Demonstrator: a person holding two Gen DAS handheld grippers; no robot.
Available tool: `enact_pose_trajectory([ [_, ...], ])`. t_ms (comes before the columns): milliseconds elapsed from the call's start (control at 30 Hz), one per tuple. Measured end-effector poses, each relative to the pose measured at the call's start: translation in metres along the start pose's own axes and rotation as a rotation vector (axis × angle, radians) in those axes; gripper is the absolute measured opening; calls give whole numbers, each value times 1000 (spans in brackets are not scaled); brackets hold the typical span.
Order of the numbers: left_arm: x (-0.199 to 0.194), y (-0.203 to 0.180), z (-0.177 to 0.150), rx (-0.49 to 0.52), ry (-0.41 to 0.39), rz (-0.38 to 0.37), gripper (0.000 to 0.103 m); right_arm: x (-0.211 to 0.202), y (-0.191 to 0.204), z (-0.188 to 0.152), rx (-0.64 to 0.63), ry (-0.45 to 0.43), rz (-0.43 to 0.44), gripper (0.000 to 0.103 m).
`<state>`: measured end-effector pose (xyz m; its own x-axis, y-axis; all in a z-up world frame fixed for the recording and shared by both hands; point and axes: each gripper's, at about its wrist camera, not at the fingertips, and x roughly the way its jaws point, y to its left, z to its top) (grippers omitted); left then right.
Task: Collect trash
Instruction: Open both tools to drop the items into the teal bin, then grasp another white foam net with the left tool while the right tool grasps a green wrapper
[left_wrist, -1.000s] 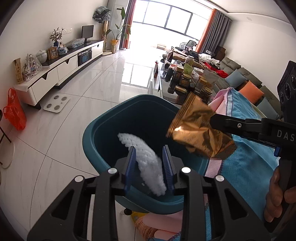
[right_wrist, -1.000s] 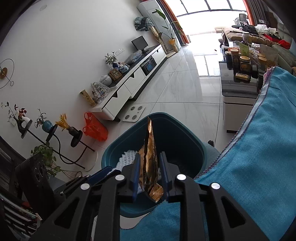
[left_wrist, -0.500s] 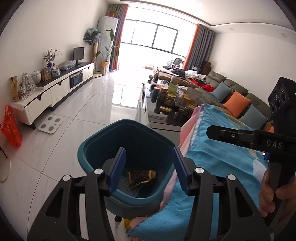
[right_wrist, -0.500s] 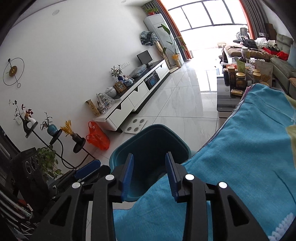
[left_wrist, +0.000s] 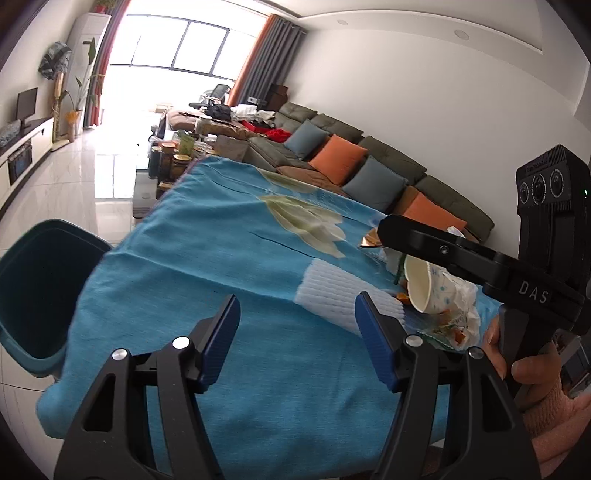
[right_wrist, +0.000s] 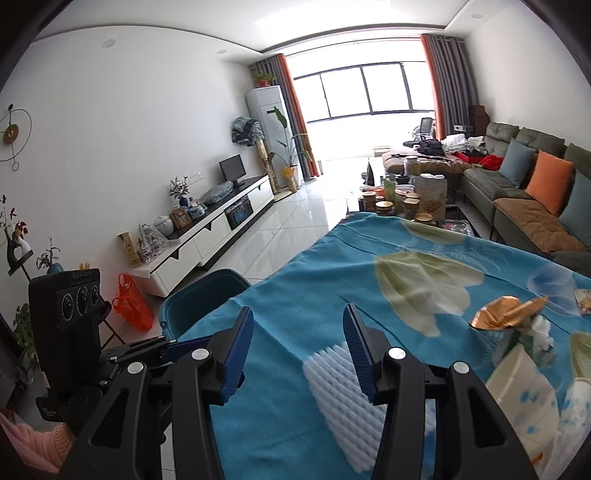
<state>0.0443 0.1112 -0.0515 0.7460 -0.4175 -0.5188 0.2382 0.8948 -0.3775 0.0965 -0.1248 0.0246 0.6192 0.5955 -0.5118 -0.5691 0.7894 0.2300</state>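
Orange peel (left_wrist: 456, 334) only in left wrist view

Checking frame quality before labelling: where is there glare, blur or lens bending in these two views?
Left wrist view: the big window is blown out white, the crumpled paper cup is slightly smeared, and walls curve near the edges. Right wrist view: the window is overexposed, its glare washes the glossy white floor tiles, and the corners go dark.

White foam net (left_wrist: 334, 297) lies flat on blue cloth (left_wrist: 229, 258); tipped paper cup (left_wrist: 424, 286), gold wrapper (right_wrist: 506, 314) near; teal bin (left_wrist: 33, 291) beside
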Motion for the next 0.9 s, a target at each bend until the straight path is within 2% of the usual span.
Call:
enact_pose_trajectory([
  [233,37,-22,-15,-20,115,-112,66,-55,-66,-24,120,-42,-167,48],
  [400,58,-26,-15,-47,176,-165,66,-80,-92,-39,157,-47,-239,48],
  [533,74,-24,-16,-88,224,-190,66,-92,-108,-52,184,-31,-250,48],
  [800,86,-22,-8,-124,237,-204,66,-90,-109,-78,188,58,-215,48],
  [900,89,-19,-5,-133,242,-188,56,-89,-104,-83,171,82,-187,48],
])
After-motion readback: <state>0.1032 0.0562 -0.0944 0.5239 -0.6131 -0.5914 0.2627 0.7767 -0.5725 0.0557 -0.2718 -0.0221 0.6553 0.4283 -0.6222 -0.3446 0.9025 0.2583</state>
